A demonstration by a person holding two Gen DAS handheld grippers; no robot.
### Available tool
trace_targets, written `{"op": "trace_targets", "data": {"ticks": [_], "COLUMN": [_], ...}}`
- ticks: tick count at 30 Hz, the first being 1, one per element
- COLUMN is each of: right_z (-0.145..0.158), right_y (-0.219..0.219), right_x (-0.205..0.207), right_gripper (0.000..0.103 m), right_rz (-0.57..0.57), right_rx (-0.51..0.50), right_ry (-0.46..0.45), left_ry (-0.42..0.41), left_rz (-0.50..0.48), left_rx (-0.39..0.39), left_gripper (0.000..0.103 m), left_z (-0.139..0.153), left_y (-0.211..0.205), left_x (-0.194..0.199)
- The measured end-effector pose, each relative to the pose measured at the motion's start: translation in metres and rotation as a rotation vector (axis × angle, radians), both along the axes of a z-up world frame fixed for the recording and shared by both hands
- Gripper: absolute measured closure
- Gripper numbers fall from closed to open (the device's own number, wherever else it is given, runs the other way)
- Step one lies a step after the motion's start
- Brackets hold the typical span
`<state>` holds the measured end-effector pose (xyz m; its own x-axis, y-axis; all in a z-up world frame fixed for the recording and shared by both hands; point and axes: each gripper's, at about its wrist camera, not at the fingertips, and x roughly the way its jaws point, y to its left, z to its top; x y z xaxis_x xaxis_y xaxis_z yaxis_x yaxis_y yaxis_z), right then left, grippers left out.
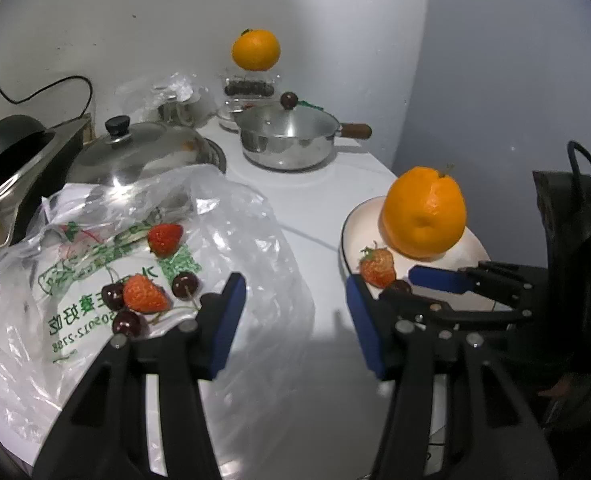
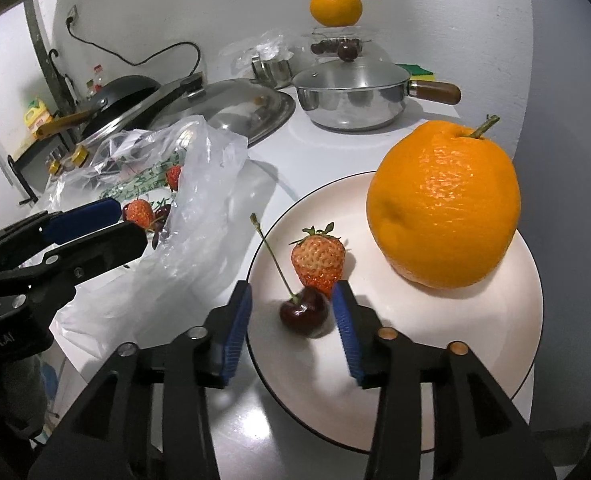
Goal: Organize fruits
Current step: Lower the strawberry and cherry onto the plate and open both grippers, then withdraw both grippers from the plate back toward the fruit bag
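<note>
The plate [image 2: 475, 380] is carrying 1 orange [image 2: 443, 204], 1 strawberry [image 2: 318, 258] and 1 cherry [image 2: 304, 311]. The right gripper [image 2: 291, 320] is tilting downward, jaws parted around that cherry, not pressing it. The left gripper [image 1: 295, 308] is hovering empty and unclenched beside the plastic bag [image 1: 215, 240].

White countertop [image 1: 315, 208] with plastic bag [image 1: 235, 240], plate [image 2: 495, 320], steel pan [image 1: 291, 140] and domed lid [image 1: 143, 156]

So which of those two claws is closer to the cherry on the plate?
The right. The right gripper has its open jaws on either side of the cherry without pressing it. The left gripper hovers beside the plate, over the plastic bag's edge.
</note>
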<state>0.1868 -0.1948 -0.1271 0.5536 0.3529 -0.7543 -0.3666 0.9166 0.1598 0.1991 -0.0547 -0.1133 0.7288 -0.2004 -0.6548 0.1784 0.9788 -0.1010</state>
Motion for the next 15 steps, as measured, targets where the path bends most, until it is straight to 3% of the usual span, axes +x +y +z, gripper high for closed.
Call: {"op": "trace_targets", "data": {"ticks": [15], "right_z": [0.017], "right_y": [0.010], "right_x": [-0.018], "right_gripper": [0.058], "right_rz": [-0.008], "right_rx": [-0.026], "right_ry": [-0.042], "left_ry": [-0.026], "left_rz": [0.023], "left_rx": [-0.010], "left_gripper": [0.049], "left_z": [0.011], "left_y": [0.013], "left_x": [-0.025]}}
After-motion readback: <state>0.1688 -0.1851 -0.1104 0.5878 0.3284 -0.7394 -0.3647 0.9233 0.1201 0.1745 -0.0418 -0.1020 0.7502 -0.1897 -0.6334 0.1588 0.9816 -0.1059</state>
